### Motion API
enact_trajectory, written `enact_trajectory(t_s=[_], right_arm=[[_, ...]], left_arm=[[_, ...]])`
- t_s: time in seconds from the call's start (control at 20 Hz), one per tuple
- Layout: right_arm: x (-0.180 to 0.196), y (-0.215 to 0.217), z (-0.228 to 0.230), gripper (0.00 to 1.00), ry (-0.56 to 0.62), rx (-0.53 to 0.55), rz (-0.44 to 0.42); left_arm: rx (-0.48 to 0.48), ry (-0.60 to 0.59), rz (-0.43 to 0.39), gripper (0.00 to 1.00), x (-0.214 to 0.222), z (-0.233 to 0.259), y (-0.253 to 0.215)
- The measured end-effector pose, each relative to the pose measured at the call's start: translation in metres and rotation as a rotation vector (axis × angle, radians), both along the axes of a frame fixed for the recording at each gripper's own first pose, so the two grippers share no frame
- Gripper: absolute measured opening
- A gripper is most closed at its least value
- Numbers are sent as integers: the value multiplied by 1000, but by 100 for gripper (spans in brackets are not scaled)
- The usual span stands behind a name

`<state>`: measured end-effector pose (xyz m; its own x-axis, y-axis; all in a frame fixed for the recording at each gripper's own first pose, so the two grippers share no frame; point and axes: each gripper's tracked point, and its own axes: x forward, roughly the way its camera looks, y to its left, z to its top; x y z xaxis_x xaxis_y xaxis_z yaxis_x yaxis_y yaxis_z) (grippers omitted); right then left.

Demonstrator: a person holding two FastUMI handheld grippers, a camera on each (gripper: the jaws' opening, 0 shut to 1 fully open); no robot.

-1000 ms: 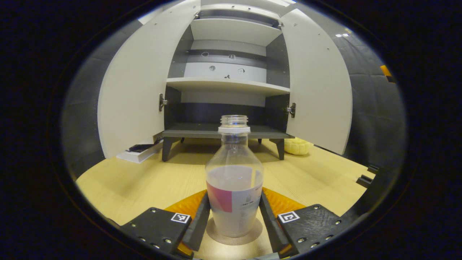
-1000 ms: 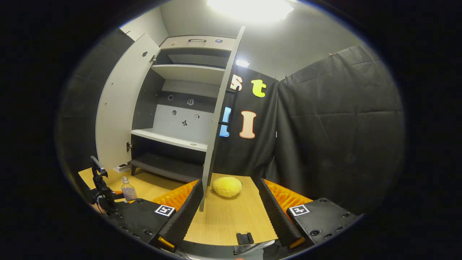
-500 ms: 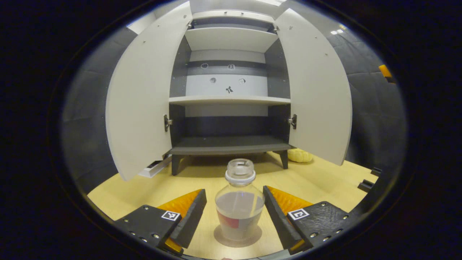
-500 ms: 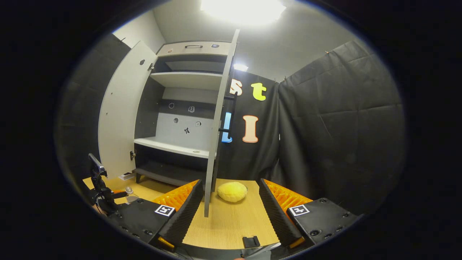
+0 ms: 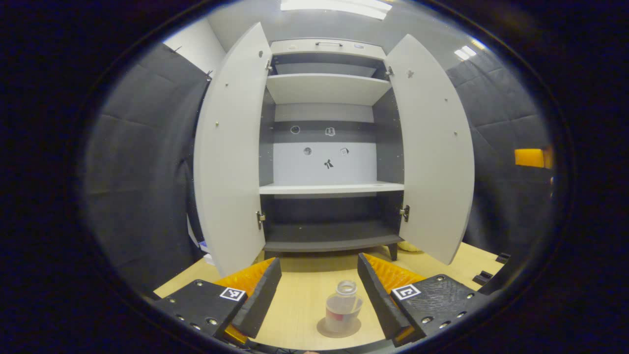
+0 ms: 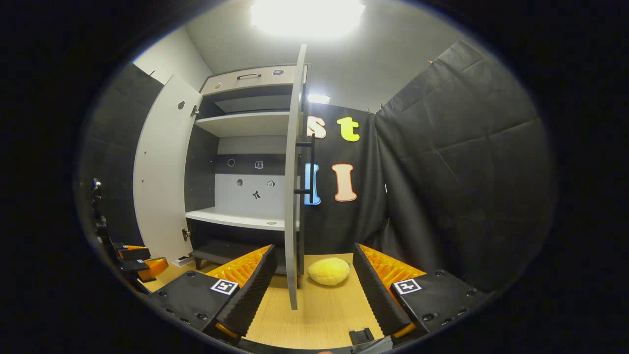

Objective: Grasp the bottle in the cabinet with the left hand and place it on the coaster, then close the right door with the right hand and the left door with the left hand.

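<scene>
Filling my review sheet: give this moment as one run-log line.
bottle: upright on coaster | left gripper: open, above bottle | right gripper: open, facing right door edge | both doors open | next: close right door

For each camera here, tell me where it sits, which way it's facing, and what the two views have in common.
Left gripper view: rides the left hand-held gripper, faces the open cabinet head-on, above the bottle on its coaster; its own fingers show, apart.
Right gripper view: rides the right hand-held gripper, facing the right door edge-on, near a yellow cushion; its own fingers show, apart.
Shared: cabinet, doors, table.
</scene>
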<state>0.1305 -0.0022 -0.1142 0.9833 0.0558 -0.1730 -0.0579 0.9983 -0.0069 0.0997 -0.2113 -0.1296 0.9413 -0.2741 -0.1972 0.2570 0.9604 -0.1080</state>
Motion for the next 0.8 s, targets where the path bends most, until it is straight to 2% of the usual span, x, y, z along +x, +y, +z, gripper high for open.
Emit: enact_trajectory(t_s=[0.3, 0.35, 0.4, 0.45, 0.8], right_arm=[[29, 5, -2, 99, -2, 44, -39], [35, 2, -1, 99, -6, 38, -62], [41, -3, 3, 99, -10, 32, -87], [46, -6, 6, 99, -16, 32, -110], [90, -37, 48, 99, -103, -32, -283]], left_arm=[[32, -40, 147, 92, 1, 46, 75], [36, -47, 168, 92, 0, 49, 84], [39, -51, 185, 98, 1, 53, 93], [40, -56, 199, 99, 1, 54, 104], [49, -66, 278, 99, 16, 60, 159]])
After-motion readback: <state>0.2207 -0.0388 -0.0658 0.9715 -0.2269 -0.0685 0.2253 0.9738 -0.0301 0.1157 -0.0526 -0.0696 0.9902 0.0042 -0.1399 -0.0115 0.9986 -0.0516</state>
